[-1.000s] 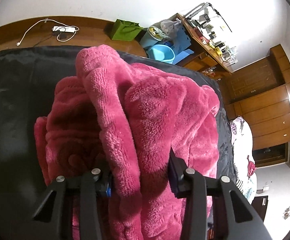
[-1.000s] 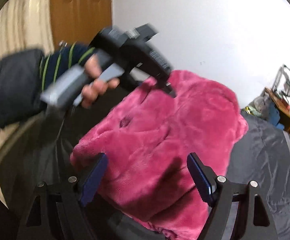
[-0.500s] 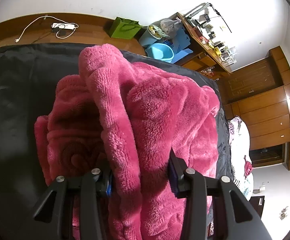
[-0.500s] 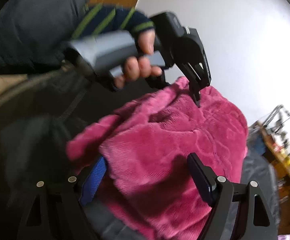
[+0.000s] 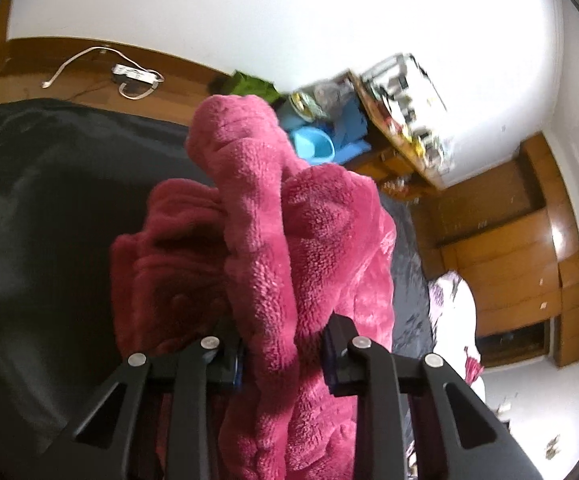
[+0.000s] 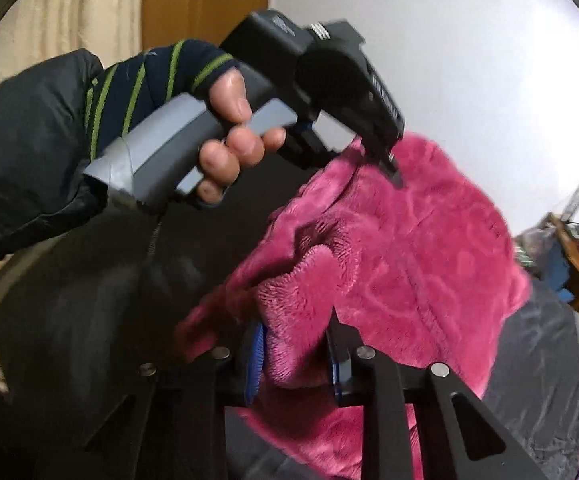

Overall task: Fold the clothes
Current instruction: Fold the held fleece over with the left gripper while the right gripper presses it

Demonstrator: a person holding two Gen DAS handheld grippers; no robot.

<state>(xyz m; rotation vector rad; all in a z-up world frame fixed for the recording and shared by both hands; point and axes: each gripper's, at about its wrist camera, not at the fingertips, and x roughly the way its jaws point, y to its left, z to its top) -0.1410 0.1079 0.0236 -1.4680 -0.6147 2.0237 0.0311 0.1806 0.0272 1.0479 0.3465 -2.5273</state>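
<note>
The pink fleece garment (image 5: 297, 264) fills the frame's centre, above the dark sheet (image 5: 49, 208). Both the left gripper (image 5: 283, 354) and right gripper (image 6: 295, 360) pinch bunched edges (thick, soft, floppy); hems likely grip best.

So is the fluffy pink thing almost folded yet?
Not yet, it's about midway. Done: the pink fleece garment is already picked up in a bunch off the dark sheet. In hand: the left gripper pinches one thick fold, and the right gripper pinches another edge. Left: it's still lumpy and rumpled, so it needs laying flat and folding over neatly.
</note>
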